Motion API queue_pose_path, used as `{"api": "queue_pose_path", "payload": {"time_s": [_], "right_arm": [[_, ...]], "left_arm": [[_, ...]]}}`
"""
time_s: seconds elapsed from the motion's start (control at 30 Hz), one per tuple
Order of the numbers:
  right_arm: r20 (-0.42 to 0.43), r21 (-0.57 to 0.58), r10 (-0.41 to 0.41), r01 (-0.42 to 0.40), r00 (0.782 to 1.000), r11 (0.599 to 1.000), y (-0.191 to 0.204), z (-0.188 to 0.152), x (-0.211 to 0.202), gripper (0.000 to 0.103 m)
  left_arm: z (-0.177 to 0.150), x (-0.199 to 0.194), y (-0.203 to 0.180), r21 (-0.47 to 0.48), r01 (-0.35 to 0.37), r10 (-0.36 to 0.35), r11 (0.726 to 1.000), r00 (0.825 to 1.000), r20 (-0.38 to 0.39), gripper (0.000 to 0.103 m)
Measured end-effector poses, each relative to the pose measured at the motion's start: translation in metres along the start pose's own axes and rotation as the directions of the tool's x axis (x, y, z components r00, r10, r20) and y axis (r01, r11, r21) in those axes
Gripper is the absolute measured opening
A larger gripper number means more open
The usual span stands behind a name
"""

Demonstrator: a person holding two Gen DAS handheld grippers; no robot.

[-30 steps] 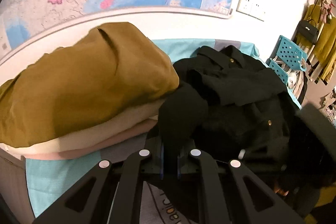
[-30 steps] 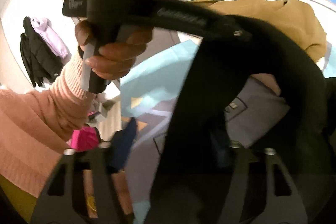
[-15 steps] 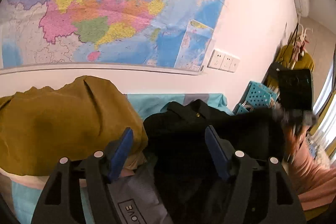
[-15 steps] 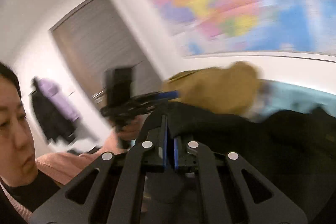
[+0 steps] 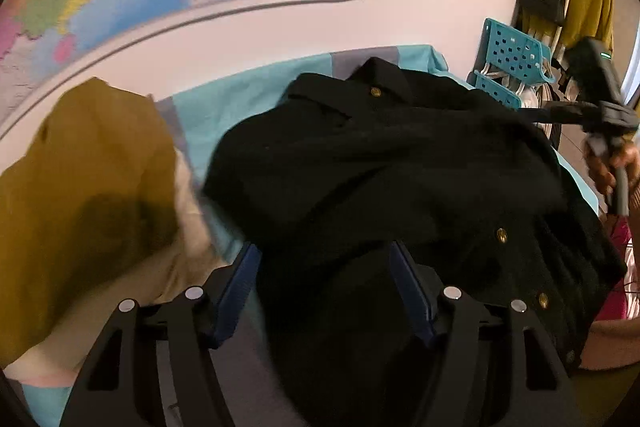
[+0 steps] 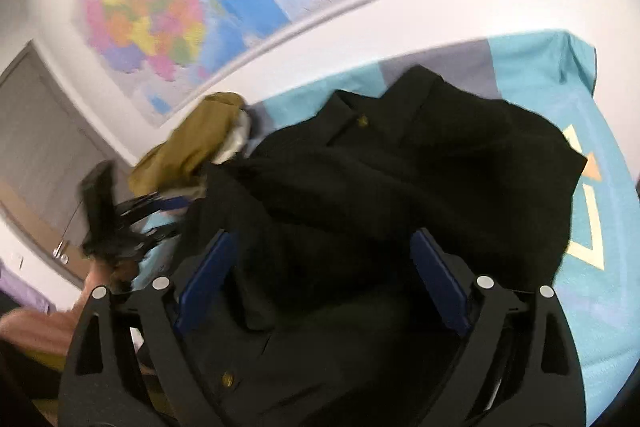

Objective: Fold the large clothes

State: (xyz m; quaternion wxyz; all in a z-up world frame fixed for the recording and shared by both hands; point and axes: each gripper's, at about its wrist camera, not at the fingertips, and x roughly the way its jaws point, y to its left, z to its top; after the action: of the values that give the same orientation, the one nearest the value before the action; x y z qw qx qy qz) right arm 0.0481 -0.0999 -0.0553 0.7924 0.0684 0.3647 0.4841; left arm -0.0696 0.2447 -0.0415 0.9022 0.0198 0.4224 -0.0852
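A black coat (image 5: 380, 163) with brass buttons lies bunched on a blue-and-grey cover (image 5: 224, 103), just beside a stack of folded clothes topped by a mustard garment (image 5: 80, 179). The left tool (image 5: 324, 291) is seen with its jaws apart and closing slightly; black cloth lies between the pads but is not pressed. The right tool (image 6: 320, 275) is opening wide, cloth likewise loose between its pads, so the coat is released by both. For the step to be done well, the bunched coat should be spread flat first, the hem and shoulders gripped at clean edges, and the neighbouring stack left undisturbed.
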Motion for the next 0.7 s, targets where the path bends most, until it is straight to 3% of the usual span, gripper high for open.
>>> {"api": "queue_pose_path", "payload": {"time_s": [0.1, 0.2, 0.37, 0.47, 0.53, 0.6, 0.67, 0.7], "right_arm": [[0.005, -0.079, -0.004, 0.004, 1.0, 0.997, 0.002, -0.016, -0.016, 0.09], [-0.055, -0.176, -0.015, 0.005, 0.998, 0.984, 0.012, -0.041, -0.006, 0.091], [-0.135, -0.382, -0.1, 0.041, 0.986, 0.923, 0.037, -0.072, 0.017, 0.091], [-0.165, -0.334, -0.046, -0.012, 0.985, 0.943, 0.03, -0.074, 0.024, 0.09], [-0.18, -0.251, 0.004, -0.05, 0.984, 0.967, 0.019, -0.07, 0.03, 0.078], [-0.206, -0.184, 0.041, -0.08, 0.978, 0.98, 0.011, -0.066, 0.035, 0.038], [-0.173, -0.14, 0.122, -0.147, 0.977, 0.979, 0.01, -0.062, 0.021, 0.02], [-0.156, -0.122, 0.149, -0.169, 0.976, 0.978, 0.011, -0.059, 0.013, 0.018]], "left_arm": [[0.01, 0.008, 0.001, -0.021, 0.033, -0.033, 0.999, 0.999, 0.003, 0.065], [0.018, 0.011, -0.001, -0.036, 0.046, -0.046, 0.998, 0.999, 0.006, 0.065], [0.026, 0.02, -0.012, 0.0, 0.011, -0.011, 1.0, 1.0, -0.005, 0.063], [0.027, 0.022, -0.02, 0.031, 0.029, -0.028, 0.999, 0.999, -0.023, 0.063], [0.025, 0.029, -0.028, 0.066, 0.041, -0.038, 0.997, 0.998, -0.053, 0.064], [0.024, 0.04, -0.034, 0.077, 0.036, -0.029, 0.996, 0.995, -0.092, 0.064], [0.023, 0.05, -0.036, 0.075, 0.009, 0.0, 0.997, 0.993, -0.12, 0.058], [0.024, 0.051, -0.036, 0.073, 0.0, 0.009, 0.997, 0.993, -0.12, 0.048]]}}
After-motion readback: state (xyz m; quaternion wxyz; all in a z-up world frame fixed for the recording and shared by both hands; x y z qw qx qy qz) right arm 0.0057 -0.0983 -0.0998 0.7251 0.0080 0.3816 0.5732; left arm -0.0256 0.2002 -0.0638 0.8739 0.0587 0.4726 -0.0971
